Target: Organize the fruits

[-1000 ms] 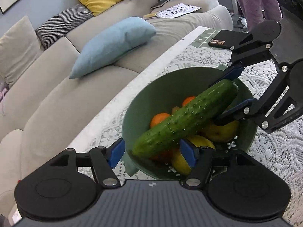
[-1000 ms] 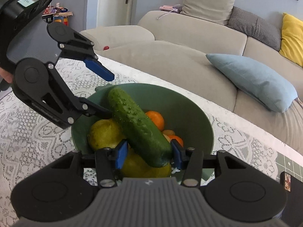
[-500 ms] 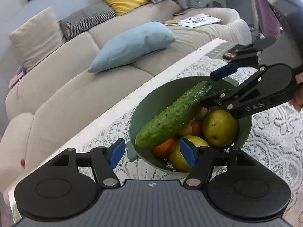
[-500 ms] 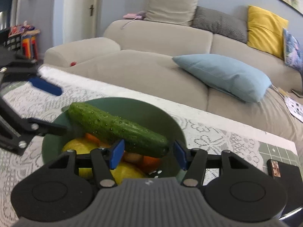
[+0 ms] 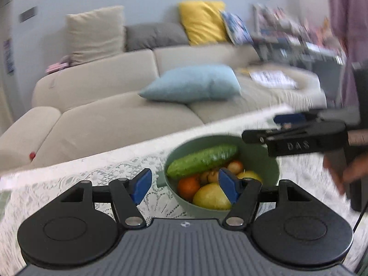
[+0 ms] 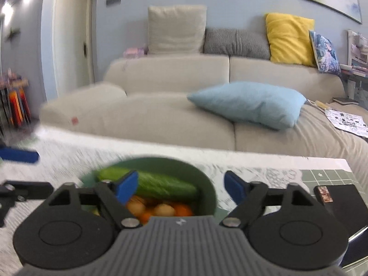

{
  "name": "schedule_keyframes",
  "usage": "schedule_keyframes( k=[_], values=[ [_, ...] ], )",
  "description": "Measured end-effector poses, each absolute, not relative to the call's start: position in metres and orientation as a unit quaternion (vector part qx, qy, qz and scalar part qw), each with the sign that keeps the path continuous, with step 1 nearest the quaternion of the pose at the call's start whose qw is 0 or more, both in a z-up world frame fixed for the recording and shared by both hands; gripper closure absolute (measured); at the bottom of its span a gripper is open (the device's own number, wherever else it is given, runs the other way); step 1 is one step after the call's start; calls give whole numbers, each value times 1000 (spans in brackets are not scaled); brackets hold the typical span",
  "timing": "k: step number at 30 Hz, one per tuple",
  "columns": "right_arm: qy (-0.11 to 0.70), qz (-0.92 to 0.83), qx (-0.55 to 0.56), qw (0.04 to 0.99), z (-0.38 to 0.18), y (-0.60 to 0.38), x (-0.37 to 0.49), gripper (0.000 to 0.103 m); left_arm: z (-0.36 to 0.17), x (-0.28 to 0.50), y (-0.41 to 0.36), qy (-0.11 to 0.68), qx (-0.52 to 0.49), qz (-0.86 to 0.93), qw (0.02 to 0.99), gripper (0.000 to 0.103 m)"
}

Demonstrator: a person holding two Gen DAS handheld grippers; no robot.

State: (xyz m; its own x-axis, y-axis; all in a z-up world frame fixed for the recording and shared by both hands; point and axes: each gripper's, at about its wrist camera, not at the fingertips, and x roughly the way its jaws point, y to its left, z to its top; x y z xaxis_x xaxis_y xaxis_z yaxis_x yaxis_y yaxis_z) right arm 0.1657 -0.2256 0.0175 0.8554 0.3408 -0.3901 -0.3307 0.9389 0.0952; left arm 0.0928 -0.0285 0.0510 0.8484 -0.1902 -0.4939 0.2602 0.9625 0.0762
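Faintly, "DAS" on right tongs [image 5: 287, 127]

cucumber [image 5: 202, 161] in bowl [image 5: 273, 168], sofa [image 5: 115, 119] behind

We see the green bowl [image 5: 273, 172] low and right of centre in the left wrist view, heaped with fruit, the cucumber [image 5: 202, 159] lying across the top and closing most of its mouth. Above its right rim the right gripper [image 5: 264, 126] reaches in from the right edge, barring approach from that side; its jaws have just been opening and nothing sits between them. Lace tablecloth [image 5: 69, 184] at lower left lies bare, open for passage. In the right wrist view, bare cloth runs left of the bowl [image 6: 207, 184]; a black device [image 6: 340, 204] blocks the lower right. The sofa [image 6: 161, 119] walls off the table's far edge.
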Motion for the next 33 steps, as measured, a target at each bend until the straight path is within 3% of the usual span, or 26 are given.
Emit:
schedule_keyframes(
  k=[6, 14, 24, 33],
  values=[
    [155, 177, 34, 971, 37, -212, 123, 14, 65, 56, -8, 209, -5, -50, 977, 25],
    [129, 171, 32, 976, 28, -205, 72, 5, 50, 26, -5, 138, 2, 59, 989, 7],
    [145, 139, 30, 979, 1, -199, 43, 4, 27, 22, -23, 163, 67, 75, 982, 5],
    [189, 134, 20, 973, -25, -184, 42, 4, 9, 20, -18, 198, 60, 59, 977, 6]
  ],
)
